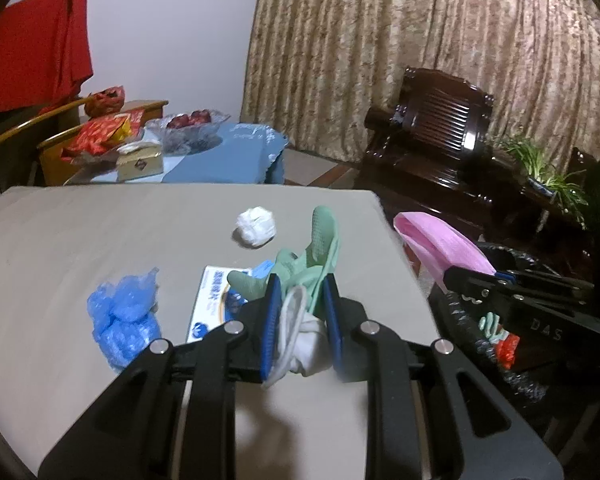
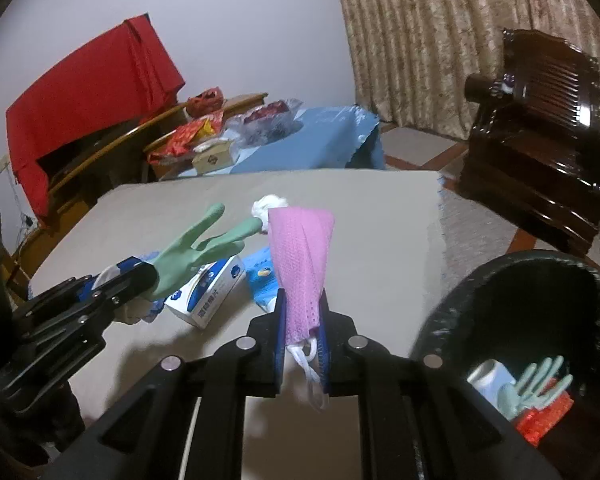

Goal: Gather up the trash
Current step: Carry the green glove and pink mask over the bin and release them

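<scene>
Left tool (image 1: 300, 300): clamped on a green rubber glove (image 1: 320, 248) with its white lining bunched between the blue pads, glove fingers sticking out ahead, lifted off the worktop (image 1: 80, 240).
Right tool (image 2: 302, 320): pinched tight on a pink face mask (image 2: 300, 256), white ear loops dangling under the pads.
Trash bin (image 2: 480, 292): black-lined, just right of the right tool, another green glove (image 2: 536, 384) and red scraps inside.
Left on the worktop: white crumpled ball (image 1: 256, 226) ahead of the left tool, blue plastic bundle (image 1: 124, 316) to its left, white-and-blue box (image 1: 212, 304) beneath its tips.
</scene>
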`<action>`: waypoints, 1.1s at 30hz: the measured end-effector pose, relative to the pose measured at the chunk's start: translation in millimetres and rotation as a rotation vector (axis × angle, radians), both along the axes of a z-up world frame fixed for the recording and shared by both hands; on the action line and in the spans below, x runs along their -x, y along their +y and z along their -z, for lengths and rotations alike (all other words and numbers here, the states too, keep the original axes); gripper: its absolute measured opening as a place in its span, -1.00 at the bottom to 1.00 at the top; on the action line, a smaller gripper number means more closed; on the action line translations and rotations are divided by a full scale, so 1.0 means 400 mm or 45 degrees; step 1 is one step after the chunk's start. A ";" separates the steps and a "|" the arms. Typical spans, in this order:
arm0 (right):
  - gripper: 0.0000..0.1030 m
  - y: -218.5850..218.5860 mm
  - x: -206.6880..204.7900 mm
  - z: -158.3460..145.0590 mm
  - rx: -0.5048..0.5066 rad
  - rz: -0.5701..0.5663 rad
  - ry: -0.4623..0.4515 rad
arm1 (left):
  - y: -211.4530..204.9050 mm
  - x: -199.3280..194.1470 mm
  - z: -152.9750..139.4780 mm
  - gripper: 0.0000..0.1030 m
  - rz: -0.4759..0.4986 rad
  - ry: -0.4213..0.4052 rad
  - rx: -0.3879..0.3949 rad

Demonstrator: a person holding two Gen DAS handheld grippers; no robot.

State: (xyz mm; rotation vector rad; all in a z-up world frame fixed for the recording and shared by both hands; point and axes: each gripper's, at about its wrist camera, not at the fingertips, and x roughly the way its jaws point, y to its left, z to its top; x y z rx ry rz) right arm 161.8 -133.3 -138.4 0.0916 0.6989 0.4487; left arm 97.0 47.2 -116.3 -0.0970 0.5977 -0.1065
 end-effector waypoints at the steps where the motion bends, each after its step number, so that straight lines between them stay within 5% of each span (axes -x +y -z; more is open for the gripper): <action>1: -0.74 -0.014 0.007 -0.007 -0.004 0.015 -0.006 | -0.008 0.000 -0.005 -0.60 0.008 -0.005 0.001; 11: -0.74 -0.153 0.057 -0.068 -0.010 0.175 -0.068 | -0.147 -0.006 -0.054 -0.67 0.145 -0.065 0.002; 12: -0.74 -0.171 0.064 -0.072 -0.009 0.195 -0.073 | -0.161 -0.008 -0.057 -0.88 0.160 -0.068 0.004; 19: -0.74 -0.274 0.096 -0.058 -0.002 0.305 -0.042 | -0.277 -0.029 -0.037 -0.90 0.301 -0.046 0.015; 33: -0.74 -0.295 0.121 -0.017 -0.008 0.306 -0.009 | -0.197 0.006 -0.013 -0.93 0.254 0.010 0.021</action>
